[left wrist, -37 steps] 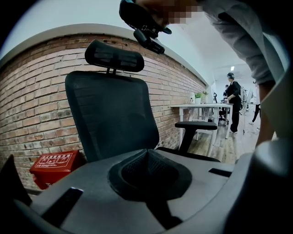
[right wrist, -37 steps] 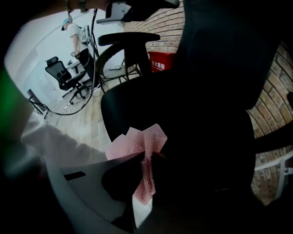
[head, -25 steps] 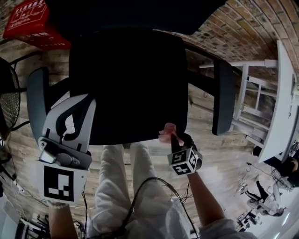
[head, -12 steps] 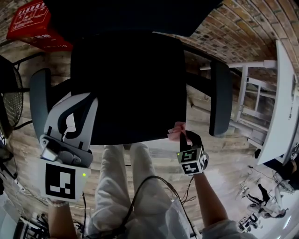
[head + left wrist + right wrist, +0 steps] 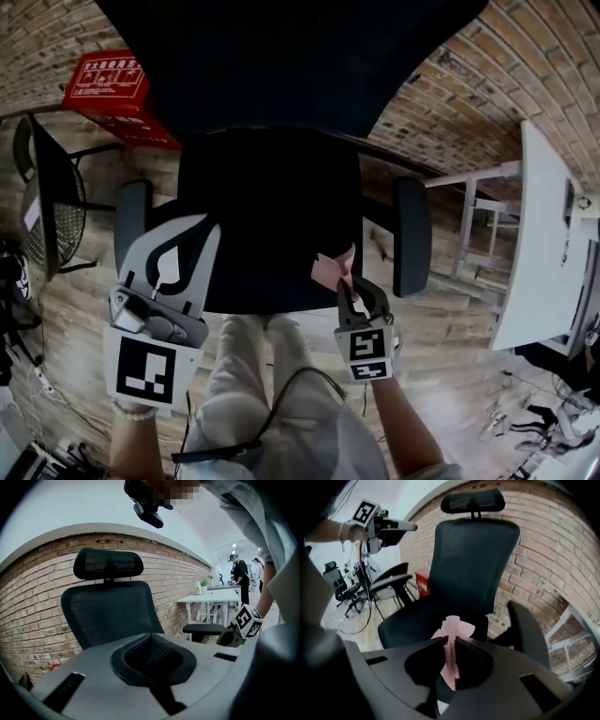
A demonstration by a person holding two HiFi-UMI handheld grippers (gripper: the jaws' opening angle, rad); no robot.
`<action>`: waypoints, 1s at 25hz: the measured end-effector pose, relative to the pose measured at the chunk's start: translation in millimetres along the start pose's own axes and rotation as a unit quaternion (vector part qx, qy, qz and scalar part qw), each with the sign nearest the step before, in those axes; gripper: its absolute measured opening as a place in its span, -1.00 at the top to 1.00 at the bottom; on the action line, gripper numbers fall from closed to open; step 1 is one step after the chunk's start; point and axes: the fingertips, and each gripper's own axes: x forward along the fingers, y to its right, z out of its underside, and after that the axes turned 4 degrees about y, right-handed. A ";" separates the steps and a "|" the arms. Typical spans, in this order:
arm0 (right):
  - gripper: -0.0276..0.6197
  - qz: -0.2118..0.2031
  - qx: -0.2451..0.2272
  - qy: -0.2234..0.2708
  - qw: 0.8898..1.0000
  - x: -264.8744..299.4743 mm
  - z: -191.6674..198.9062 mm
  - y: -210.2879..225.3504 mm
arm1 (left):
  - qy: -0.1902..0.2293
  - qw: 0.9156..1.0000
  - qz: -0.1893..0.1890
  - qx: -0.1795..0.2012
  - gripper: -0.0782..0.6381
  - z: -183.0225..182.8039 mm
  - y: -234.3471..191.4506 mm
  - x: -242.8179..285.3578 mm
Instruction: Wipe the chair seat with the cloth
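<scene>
Wooden floor (image 5: 450,366) under black chair (image 5: 272,216), red crate (image 5: 111,84), white table (image 5: 548,216)

The chair seat (image 5: 267,216) is black, padded and roughly square, lying level with its front edge toward 6 o'clock in the head view. The cloth (image 5: 330,269) is small, pink and crumpled, standing upright as a folded strip pinched between the closed jaws of the right tongs (image 5: 345,286). It sits at the seat's 5 o'clock corner, over the front edge. Whether it touches the seat cannot be told.
</scene>
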 end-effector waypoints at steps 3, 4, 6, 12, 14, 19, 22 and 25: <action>0.74 0.008 0.015 0.052 0.999 -31.0 -59.7 12.3 | 0.006 1.000 -0.002 0.007 0.73 -39.5 1.5 -14.4; 0.74 0.010 0.017 0.070 0.997 -41.3 -80.2 16.8 | 0.012 1.000 -0.003 0.013 0.73 -53.1 0.7 -18.5; 0.74 0.014 0.018 0.106 0.994 -60.9 -120.2 25.4 | 0.025 0.999 -0.008 0.025 0.73 -79.5 -2.6 -26.3; 0.74 0.011 0.007 0.197 0.980 -128.2 -211.1 37.2 | 0.045 0.998 -0.034 0.023 0.73 -145.1 -3.4 -56.9; 0.74 0.008 0.004 0.220 0.975 -147.8 -233.3 39.5 | 0.050 0.998 -0.041 0.029 0.73 -163.2 -1.8 -64.9; 0.74 0.007 0.000 0.276 0.961 -194.2 -277.2 43.0 | 0.063 0.996 -0.053 0.046 0.73 -200.0 1.8 -83.0; 0.74 0.002 -0.007 0.288 0.958 -213.8 -290.1 41.2 | 0.066 0.994 -0.062 0.061 0.73 -214.8 1.8 -92.2; 0.74 -0.002 -0.013 0.285 0.958 -227.5 -293.6 40.2 | 0.074 0.992 -0.073 0.072 0.73 -226.1 0.4 -96.8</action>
